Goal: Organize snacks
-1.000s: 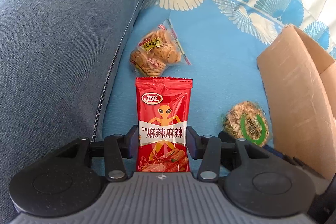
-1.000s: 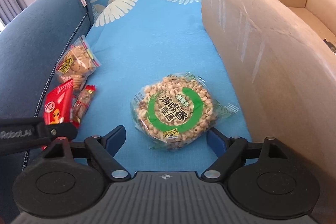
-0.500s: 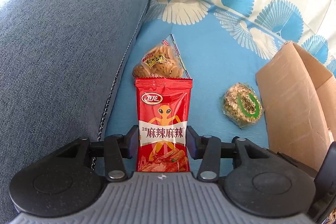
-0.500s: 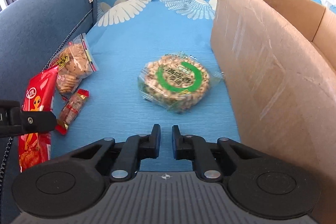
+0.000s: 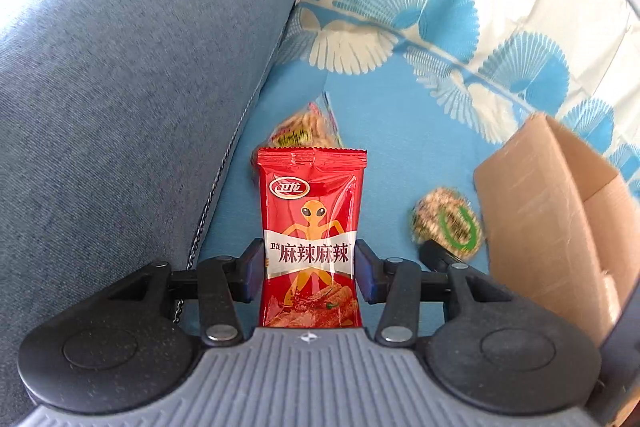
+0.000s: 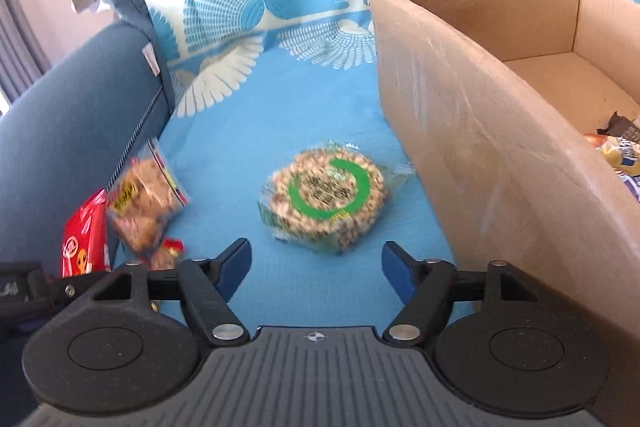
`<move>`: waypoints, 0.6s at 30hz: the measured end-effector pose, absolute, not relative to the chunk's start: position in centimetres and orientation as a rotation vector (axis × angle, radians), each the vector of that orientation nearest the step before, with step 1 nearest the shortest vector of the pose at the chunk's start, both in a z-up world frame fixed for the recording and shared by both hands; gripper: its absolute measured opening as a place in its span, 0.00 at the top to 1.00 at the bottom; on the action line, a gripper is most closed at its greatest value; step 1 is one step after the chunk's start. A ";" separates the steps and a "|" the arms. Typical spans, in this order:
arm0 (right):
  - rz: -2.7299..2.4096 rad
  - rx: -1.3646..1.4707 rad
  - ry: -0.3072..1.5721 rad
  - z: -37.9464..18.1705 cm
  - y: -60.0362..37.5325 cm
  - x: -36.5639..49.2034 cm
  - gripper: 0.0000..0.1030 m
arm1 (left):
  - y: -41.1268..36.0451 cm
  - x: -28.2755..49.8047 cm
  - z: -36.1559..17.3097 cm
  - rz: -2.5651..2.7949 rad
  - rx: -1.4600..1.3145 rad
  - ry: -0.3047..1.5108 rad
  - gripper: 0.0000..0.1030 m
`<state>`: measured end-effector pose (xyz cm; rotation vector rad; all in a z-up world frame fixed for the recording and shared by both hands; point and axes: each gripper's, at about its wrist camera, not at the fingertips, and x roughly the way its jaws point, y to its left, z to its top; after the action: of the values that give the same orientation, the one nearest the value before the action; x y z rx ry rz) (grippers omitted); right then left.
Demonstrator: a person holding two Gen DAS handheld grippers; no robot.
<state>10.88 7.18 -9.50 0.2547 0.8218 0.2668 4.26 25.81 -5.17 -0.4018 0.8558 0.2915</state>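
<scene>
My left gripper [image 5: 311,269] is shut on a red spicy-strip packet [image 5: 311,227], held upright above the blue seat cover; the same packet [image 6: 82,243] shows at the left of the right wrist view. My right gripper [image 6: 316,263] has its jaws opening wide with nothing between them. Just ahead of it a round puffed-grain cake with a green ring [image 6: 326,195] lies flat on the cover. A clear bag of crackers [image 6: 144,203] and a small red-wrapped bar [image 6: 170,253] lie by the sofa arm. The cardboard box [image 6: 480,131] stands to the right.
A blue-grey sofa arm [image 5: 120,107] rises along the left. A fan-patterned cloth [image 5: 440,27] covers the seat and backrest. Several wrapped snacks [image 6: 616,151] lie inside the box at its right. The box wall stands close beside my right finger.
The right jaws went from wide open to shut and are open again, farther back from the round cake. The left gripper tilted upward, still holding the red packet.
</scene>
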 end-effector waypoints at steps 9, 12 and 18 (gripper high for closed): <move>0.221 0.338 0.873 -10.1 8.7 15.1 0.08 | 26.3 3.9 -3.7 0.302 -0.445 0.749 0.50; 0.201 0.309 0.907 -10.9 9.4 16.3 0.08 | 26.1 4.1 -3.2 0.309 -0.426 0.717 0.50; 0.171 0.153 0.906 -11.5 11.4 17.1 0.12 | 25.8 5.0 -3.0 0.308 -0.411 0.703 0.50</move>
<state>17.11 11.39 -11.53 0.1532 0.9060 0.1714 5.01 25.84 -3.01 -0.4107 0.7027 0.3083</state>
